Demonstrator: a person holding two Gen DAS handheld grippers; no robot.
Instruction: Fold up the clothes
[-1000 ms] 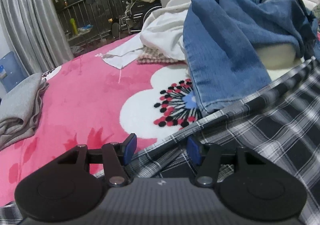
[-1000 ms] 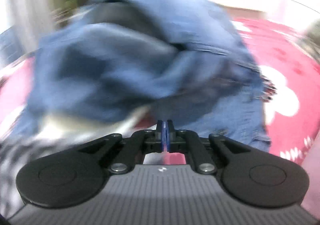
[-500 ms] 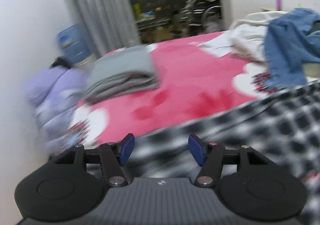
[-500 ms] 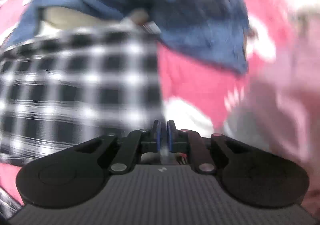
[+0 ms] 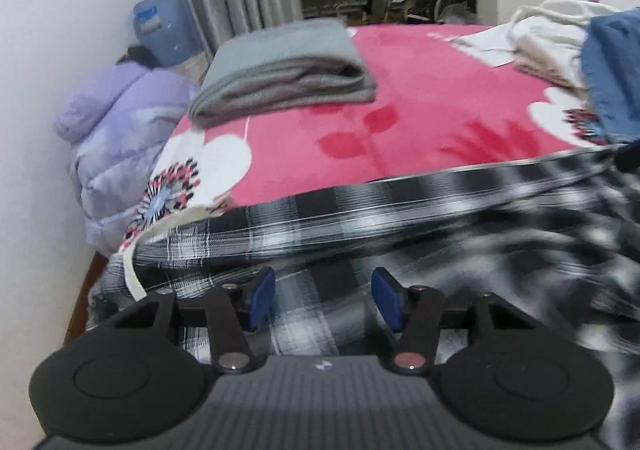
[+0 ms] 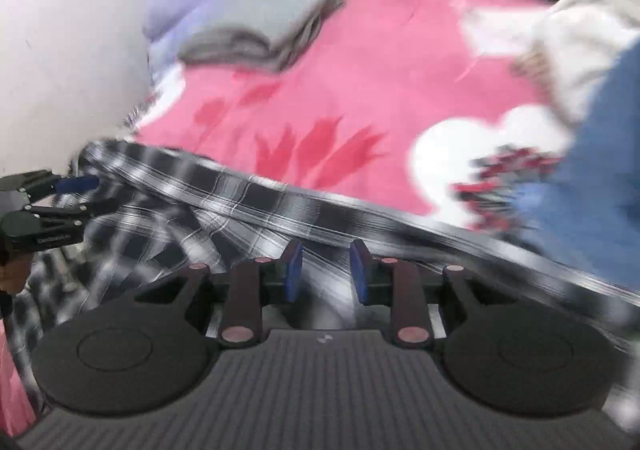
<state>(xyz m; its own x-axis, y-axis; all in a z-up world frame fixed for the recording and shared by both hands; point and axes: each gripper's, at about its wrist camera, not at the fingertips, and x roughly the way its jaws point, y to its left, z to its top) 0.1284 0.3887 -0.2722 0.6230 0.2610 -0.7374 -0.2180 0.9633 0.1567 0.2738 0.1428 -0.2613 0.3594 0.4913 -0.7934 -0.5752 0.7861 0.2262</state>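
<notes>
A black-and-white plaid garment [image 5: 440,217] lies rumpled across the near side of the pink flowered blanket [image 5: 420,101]. My left gripper [image 5: 324,298] hovers just over it near the bed's left corner. Its jaws are closing, with plaid cloth beneath the gap and the pads not pressing on it. In the right wrist view the plaid garment [image 6: 224,201] stretches as a blurred band under my right gripper [image 6: 325,270]. Those jaws are opening, with cloth under them and nothing pinched. My left gripper [image 6: 90,193] shows at that view's left edge.
A folded grey garment [image 5: 280,73] rests at the blanket's far left. Blue jeans [image 5: 612,69] and white clothes [image 5: 548,33] are heaped at the right. A lilac puffer jacket [image 5: 120,129] and a blue jug [image 5: 164,25] sit against the white wall beside the bed.
Both views swung left, away from the jeans heap toward the bed's left end and the grey pile. The right jaws went from shut to parted. The left jaws stayed apart.
</notes>
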